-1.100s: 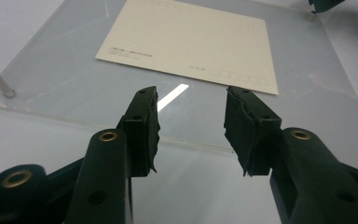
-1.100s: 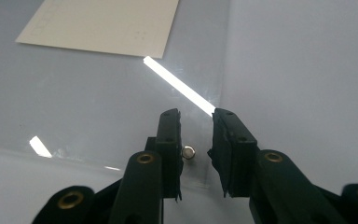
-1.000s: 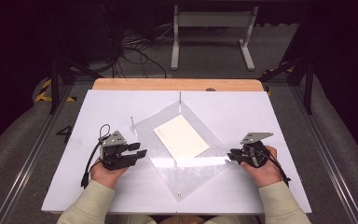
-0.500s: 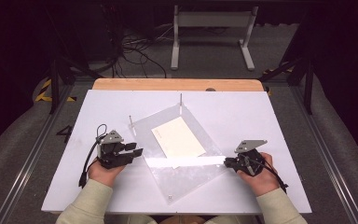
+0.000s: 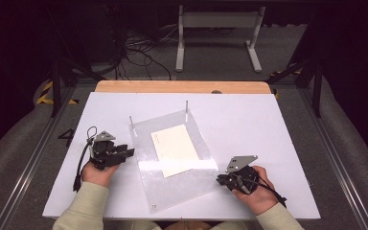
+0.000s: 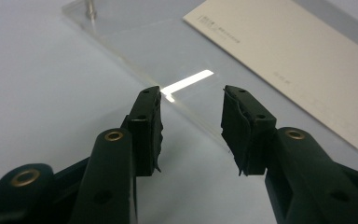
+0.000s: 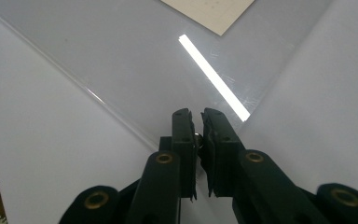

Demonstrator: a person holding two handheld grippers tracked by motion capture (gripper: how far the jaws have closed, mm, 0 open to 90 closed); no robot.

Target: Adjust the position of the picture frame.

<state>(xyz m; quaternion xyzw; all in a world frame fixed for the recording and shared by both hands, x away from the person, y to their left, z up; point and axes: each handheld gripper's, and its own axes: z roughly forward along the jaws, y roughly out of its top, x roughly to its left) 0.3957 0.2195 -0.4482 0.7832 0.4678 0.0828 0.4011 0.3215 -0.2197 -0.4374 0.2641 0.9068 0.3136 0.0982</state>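
Note:
A clear acrylic plate point(image 5: 182, 184) lies askew on the white table point(image 5: 249, 124), with thin metal posts point(image 5: 187, 106) at its far corners. A cream card point(image 5: 175, 148) rests on it. My right gripper point(image 5: 219, 179) is at the plate's near-right corner. Its jaws have just been closing and are now shut on a small shiny pin point(image 7: 196, 136) there, with the plate point(image 7: 121, 51) stretching ahead. My left gripper point(image 5: 130, 152) sits low at the plate's left edge, open. Between its jaws point(image 6: 191, 93) is only bare plate edge point(image 6: 135, 32), with the card point(image 6: 289, 60) beyond.
A wooden strip point(image 5: 182, 86) borders the table's far edge. Beyond it are floor cables point(image 5: 139, 52) and a white stand point(image 5: 215, 33). Metal rails run along both sides of the table. Bare white table lies to the right of the plate.
My right gripper moved toward the person and leftward, pulling the plate's corner, so the plate and card swung clockwise. My left gripper slid a little right toward the plate's edge.

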